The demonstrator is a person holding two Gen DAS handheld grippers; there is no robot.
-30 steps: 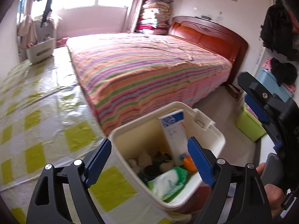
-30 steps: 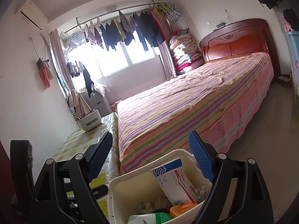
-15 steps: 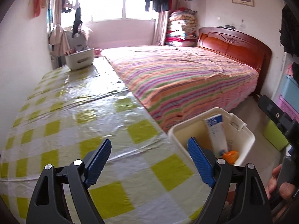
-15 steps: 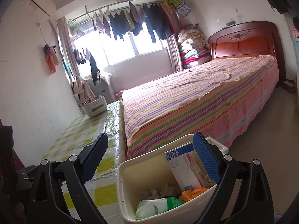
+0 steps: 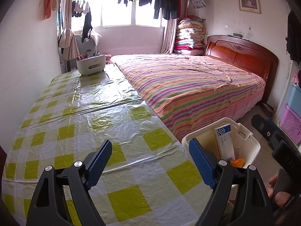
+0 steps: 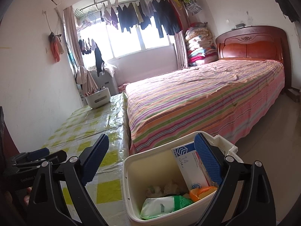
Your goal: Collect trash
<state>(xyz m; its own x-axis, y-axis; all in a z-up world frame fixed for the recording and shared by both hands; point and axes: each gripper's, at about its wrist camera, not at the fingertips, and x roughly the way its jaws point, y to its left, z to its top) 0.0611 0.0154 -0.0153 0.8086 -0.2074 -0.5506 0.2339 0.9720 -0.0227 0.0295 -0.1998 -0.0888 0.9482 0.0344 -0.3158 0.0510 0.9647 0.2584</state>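
Observation:
A cream waste bin [image 5: 252,146] stands at the table's near right corner, beside the bed. In it are a blue-and-white box [image 6: 190,165], an orange piece [image 6: 201,191], a green-and-white wipes pack [image 6: 161,204] and crumpled tissue [image 6: 169,186]. My right gripper [image 6: 152,141] hangs open just above the bin [image 6: 131,169], nothing between its blue pads. Open too, my left gripper [image 5: 149,148] is over the checked tablecloth, left of the bin, with nothing held. No loose trash shows on the table.
The table [image 5: 94,113] wears a shiny yellow-green checked cover, with a white caddy [image 5: 91,65] at its far end. A striped bed [image 5: 188,86] runs along its right side. Plastic baskets [image 5: 291,124] stand by the right wall. Laundry hangs at the window.
The left gripper has swung left, off the bin and over the table; the bin now sits at its right. The right gripper's jaws have widened a little and it sits closer over the bin.

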